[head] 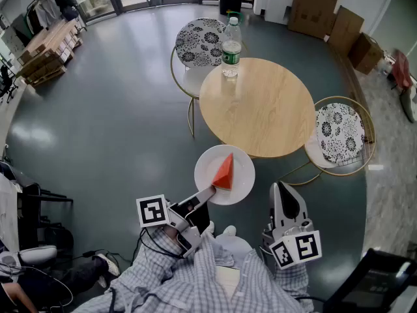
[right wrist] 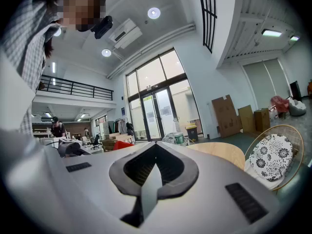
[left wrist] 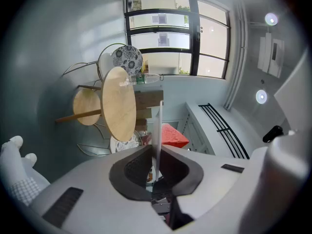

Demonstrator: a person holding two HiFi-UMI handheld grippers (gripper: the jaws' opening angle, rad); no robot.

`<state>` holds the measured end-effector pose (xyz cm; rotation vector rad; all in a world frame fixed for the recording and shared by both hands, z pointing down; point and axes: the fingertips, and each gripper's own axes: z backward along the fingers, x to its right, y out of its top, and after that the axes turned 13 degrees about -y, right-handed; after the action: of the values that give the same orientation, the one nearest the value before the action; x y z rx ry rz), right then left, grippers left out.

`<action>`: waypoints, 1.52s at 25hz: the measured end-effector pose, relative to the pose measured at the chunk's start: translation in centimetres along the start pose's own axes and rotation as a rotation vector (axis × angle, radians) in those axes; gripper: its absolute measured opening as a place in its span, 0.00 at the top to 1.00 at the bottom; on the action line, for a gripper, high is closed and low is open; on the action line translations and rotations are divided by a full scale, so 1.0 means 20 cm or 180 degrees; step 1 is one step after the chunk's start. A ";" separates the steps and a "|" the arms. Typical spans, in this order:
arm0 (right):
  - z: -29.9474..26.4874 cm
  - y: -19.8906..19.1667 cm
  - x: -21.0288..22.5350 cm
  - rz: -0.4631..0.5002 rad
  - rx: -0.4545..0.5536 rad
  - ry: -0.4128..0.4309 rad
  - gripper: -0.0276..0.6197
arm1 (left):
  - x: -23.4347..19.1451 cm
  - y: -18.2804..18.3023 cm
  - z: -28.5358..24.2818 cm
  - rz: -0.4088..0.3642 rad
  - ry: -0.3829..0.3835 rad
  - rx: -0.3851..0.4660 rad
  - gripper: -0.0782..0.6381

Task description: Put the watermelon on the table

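Note:
A red wedge of watermelon [head: 224, 171] lies on a white plate [head: 245, 175] that hangs in the air just short of the round wooden table [head: 260, 106]. My left gripper [head: 207, 193] is shut on the plate's near rim. In the left gripper view the plate [left wrist: 159, 123] shows edge-on between the pads, with the watermelon [left wrist: 174, 135] beyond it. My right gripper [head: 281, 189] is to the right of the plate, apart from it, shut with nothing in it. In the right gripper view, that gripper [right wrist: 155, 165] points level toward the table [right wrist: 219, 150].
A plastic water bottle [head: 230, 47] stands at the table's far edge. A patterned chair [head: 199, 41] sits behind the table and another chair [head: 340, 132] at its right. Cardboard boxes [head: 326, 8] lean against the back wall.

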<state>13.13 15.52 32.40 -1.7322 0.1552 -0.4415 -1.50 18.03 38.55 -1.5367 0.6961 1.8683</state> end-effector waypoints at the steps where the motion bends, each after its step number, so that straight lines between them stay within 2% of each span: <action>1: 0.00 0.00 0.00 -0.0002 -0.0001 -0.0004 0.95 | 0.00 0.00 0.00 0.0006 0.0001 0.0000 0.85; 9: -0.01 0.00 0.00 -0.0006 -0.0024 -0.0032 0.95 | 0.00 0.01 0.00 0.0024 0.0005 -0.0004 0.85; 12: -0.01 -0.01 0.00 -0.0113 -0.0092 -0.0049 0.95 | 0.00 0.01 0.00 0.0018 -0.0002 -0.0002 0.85; 19: -0.05 -0.17 -0.07 -0.0681 -0.0681 0.0099 0.94 | -0.01 0.03 0.03 0.0028 -0.0021 0.0006 0.85; 21: -0.05 -0.21 -0.11 -0.0971 -0.0814 0.0181 0.94 | -0.01 0.04 0.04 0.0037 -0.0027 0.0001 0.85; 23: -0.06 -0.25 -0.15 -0.1284 -0.0939 0.0275 0.82 | -0.01 0.04 0.04 0.0045 -0.0034 -0.0008 0.85; 25: -0.07 -0.28 -0.18 -0.1441 -0.1047 0.0332 0.80 | -0.01 0.04 0.04 0.0059 -0.0042 -0.0021 0.85; 30: -0.07 -0.33 -0.26 -0.1388 -0.1202 0.0367 0.80 | -0.01 0.04 0.03 0.0086 -0.0055 -0.0091 0.85; 38: -0.07 -0.37 -0.29 -0.1328 -0.1144 0.0229 0.80 | -0.02 0.06 0.07 0.0087 -0.0058 -0.0231 0.85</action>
<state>6.27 17.75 38.52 -2.1101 -0.0855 -0.8210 -3.28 18.08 39.25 -1.5608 0.6506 1.9449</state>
